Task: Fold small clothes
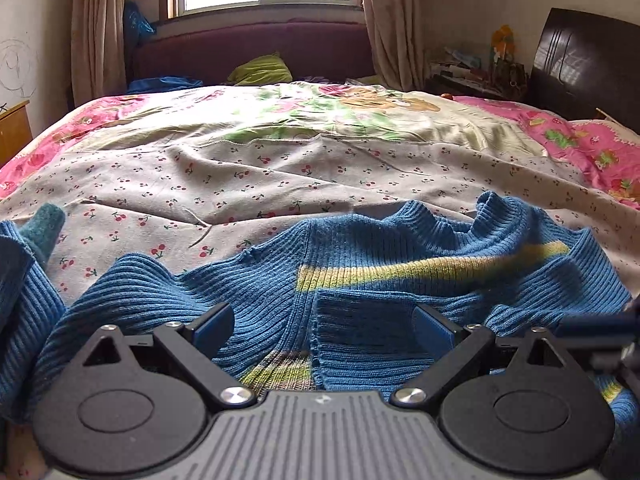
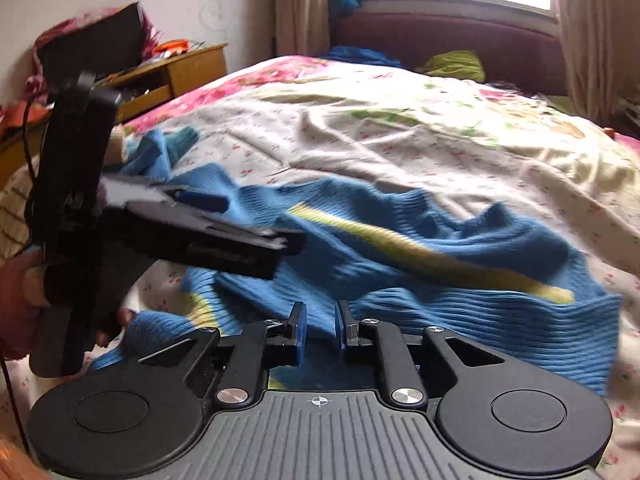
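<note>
Item: blue sweater (image 1: pixel 360 280) lying rumpled on bed (image 1: pixel 280 168) | Left gripper (image 1: pixel 324 326): gaping wide, holding nothing, hem between fingers | Right gripper (image 2: pixel 320 330): nearly closed, apparently pinching sweater edge | Step: gripping hem for first fold | Next: left closing on hem, both lifting evenly.

Ribbed blue sweater (image 1: pixel 248 292) with yellow stripe; cream cherry-print sheet (image 1: pixel 224 184); pink floral bedspread (image 1: pixel 592 148); maroon headboard (image 1: pixel 248 52).

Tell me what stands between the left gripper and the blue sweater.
Nothing visible does. The left gripper is open, its fingers spread directly over the blue sweater on the bed, a folded knit edge lying between them. The right gripper sits close beside it, pinching the same sweater, not blocking.
</note>
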A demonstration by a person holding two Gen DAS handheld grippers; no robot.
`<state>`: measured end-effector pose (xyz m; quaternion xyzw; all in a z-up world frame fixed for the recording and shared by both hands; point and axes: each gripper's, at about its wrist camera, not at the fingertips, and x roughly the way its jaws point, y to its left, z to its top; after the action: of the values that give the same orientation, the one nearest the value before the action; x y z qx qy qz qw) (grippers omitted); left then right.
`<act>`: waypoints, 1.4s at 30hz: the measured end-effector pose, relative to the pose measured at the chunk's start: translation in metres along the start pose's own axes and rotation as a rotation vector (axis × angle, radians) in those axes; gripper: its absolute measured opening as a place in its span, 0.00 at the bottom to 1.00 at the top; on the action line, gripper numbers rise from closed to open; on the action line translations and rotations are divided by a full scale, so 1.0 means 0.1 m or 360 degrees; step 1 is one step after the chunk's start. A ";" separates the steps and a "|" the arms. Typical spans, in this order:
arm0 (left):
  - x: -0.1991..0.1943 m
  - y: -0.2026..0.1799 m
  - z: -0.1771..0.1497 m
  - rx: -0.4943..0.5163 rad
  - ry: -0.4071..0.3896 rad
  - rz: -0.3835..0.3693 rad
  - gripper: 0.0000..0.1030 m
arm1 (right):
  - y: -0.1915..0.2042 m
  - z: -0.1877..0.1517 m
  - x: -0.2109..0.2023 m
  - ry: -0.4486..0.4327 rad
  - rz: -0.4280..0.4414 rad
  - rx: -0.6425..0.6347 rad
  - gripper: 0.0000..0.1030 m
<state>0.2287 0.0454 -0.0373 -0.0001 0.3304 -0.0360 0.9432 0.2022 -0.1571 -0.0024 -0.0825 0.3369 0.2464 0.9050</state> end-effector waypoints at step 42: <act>-0.27 0.37 -0.52 -0.0432 0.0016 0.0004 1.00 | 2.19 1.79 1.73 0.0592 0.0773 -0.0220 0.37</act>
<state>0.1775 0.0857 -0.0620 -0.1273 0.3370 0.0103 0.9328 0.3072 0.1565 0.0243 -0.1046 0.4891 0.4583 0.7348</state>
